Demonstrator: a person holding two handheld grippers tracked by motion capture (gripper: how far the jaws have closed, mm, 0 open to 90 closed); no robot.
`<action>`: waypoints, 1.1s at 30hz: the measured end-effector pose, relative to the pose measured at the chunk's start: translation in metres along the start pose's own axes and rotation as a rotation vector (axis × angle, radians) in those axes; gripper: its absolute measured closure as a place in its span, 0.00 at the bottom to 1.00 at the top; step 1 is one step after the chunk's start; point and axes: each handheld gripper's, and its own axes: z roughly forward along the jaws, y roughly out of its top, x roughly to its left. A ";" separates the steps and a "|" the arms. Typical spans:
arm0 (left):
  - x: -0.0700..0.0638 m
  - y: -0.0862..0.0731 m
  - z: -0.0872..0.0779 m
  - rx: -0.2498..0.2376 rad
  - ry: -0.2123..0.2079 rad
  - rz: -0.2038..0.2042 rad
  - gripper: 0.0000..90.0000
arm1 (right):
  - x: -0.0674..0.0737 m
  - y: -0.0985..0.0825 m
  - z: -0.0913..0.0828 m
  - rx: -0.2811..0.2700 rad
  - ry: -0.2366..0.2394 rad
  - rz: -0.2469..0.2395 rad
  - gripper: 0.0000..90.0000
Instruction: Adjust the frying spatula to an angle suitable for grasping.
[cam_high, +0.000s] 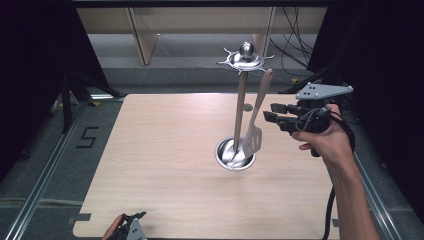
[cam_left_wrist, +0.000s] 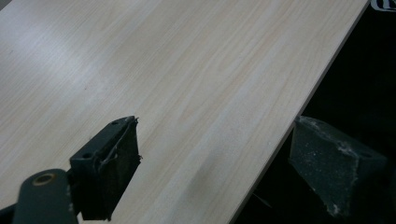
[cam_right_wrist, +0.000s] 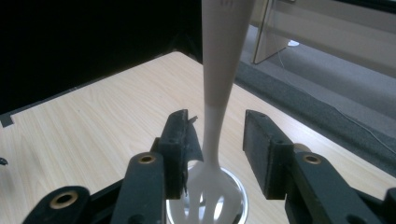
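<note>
Spatula, pale and slotted, hangs between right gripper spread fingers; left gripper fingers spread.

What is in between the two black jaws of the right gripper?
The slotted spatula's pale handle stands between them in the right gripper view, hanging over the shiny stand base. The right gripper is open around it.

You have open tabletop across the whole left half and along the near edge, free for either hand. What blocks you stands right of centre: the utensil stand, its pole rising from a round base, with hooks spreading at the top, and the slotted spatula leaning against it on the right.
</note>
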 end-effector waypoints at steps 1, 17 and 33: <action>0.000 0.000 0.000 0.003 0.014 0.007 0.17 | 0.001 -0.003 -0.001 -0.003 0.002 0.014 0.67; 0.000 0.000 0.001 -0.002 0.010 0.003 0.17 | 0.002 -0.039 -0.006 -0.003 -0.070 0.021 0.54; -0.001 0.000 0.001 -0.011 0.009 -0.001 0.17 | 0.006 -0.091 0.000 -0.010 -0.070 0.092 0.51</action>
